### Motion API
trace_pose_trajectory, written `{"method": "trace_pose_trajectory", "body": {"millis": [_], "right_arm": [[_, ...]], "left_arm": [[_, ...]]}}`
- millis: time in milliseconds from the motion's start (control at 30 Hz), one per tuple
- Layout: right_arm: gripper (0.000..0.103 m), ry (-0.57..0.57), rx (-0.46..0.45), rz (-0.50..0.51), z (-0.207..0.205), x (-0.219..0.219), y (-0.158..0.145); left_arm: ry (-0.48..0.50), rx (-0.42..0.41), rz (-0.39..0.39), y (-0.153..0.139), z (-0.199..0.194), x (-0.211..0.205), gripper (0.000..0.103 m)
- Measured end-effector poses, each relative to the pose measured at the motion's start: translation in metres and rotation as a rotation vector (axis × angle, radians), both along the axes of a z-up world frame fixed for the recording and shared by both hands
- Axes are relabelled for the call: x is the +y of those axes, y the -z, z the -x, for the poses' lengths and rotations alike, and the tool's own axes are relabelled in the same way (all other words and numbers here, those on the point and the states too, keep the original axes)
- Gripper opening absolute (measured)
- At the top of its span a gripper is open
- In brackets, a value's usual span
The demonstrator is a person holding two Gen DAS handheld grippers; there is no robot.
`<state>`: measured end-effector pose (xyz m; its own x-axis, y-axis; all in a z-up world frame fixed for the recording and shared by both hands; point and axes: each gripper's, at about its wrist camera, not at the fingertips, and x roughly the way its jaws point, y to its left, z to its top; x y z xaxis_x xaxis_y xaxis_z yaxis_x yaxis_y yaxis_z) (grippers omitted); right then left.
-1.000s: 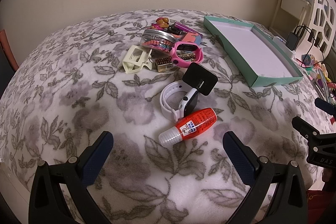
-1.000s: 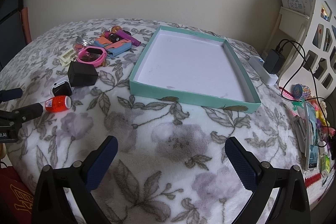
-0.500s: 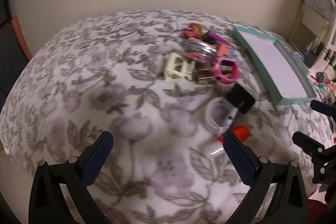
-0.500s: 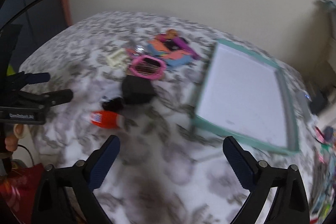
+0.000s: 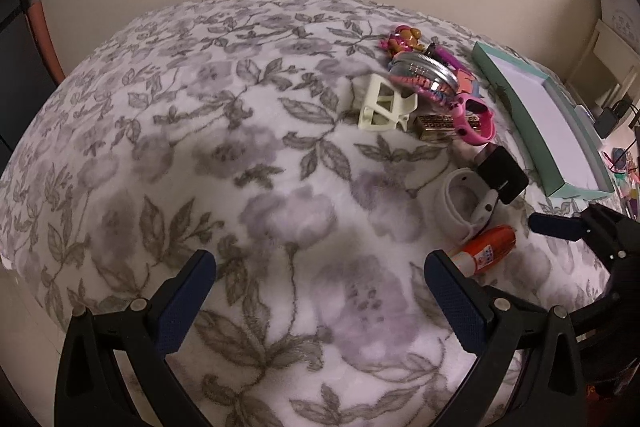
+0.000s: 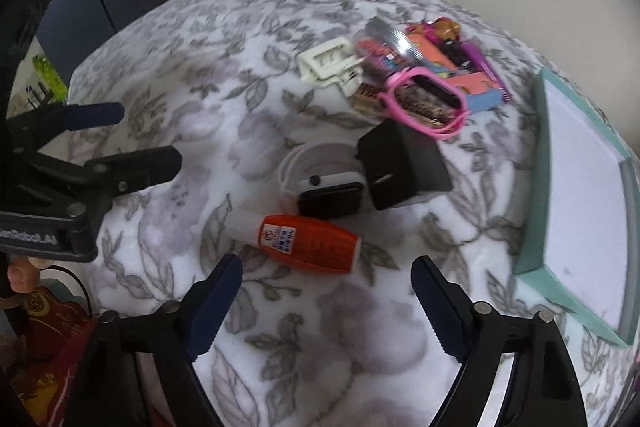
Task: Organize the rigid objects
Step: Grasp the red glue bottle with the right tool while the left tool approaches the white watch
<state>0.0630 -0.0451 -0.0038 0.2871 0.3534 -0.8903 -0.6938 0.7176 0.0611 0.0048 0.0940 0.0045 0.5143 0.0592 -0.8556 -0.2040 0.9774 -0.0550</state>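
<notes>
Rigid objects lie scattered on a floral blanket [image 5: 208,155], grouped toward its right side beside a teal tray [image 6: 532,211] with a white floor, which holds nothing. Nearest the right gripper [image 6: 326,289] is an orange glue bottle [image 6: 308,241] with a white cap, lying on its side just beyond the blue fingertips [image 6: 220,287]. The jaws of that gripper are closing, yet nothing sits between them and the pads touch nothing. Just beyond the bottle rests a white smartwatch [image 6: 328,187], its dark face up, touching a black box [image 6: 404,167] on its right. Farther off, a pink watch [image 6: 424,103] overlaps a gold patterned piece [image 5: 436,125]. A cream plastic clip [image 6: 328,67] lies to the left of them, and a metal lid [image 5: 424,71] leans on a pile of orange, blue and purple toys (too blurred to name singly).

The left gripper [image 5: 320,291] hangs over bare blanket with its jaws spread wide and empty; the glue bottle's cap peeks out just past its right fingertip. In the right wrist view this gripper shows at the left edge, well apart from the objects. In the left wrist view the right gripper's blue tip reaches in from the right, near the tray's near corner.
</notes>
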Motion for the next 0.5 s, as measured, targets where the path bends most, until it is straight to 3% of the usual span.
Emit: {"method": "trace_pose_trajectory", "body": {"millis": [267, 500], "right_arm": [[0.08, -0.05, -0.006, 0.026, -0.006, 0.024, 0.011], [0.057, -0.055, 0.005, -0.012, -0.004, 0.027, 0.007]], "left_arm": [[-0.019, 0.006, 0.025, 0.004, 0.002, 0.012, 0.103], [-0.01, 0.006, 0.041, 0.008, 0.0, 0.013, 0.103]]}}
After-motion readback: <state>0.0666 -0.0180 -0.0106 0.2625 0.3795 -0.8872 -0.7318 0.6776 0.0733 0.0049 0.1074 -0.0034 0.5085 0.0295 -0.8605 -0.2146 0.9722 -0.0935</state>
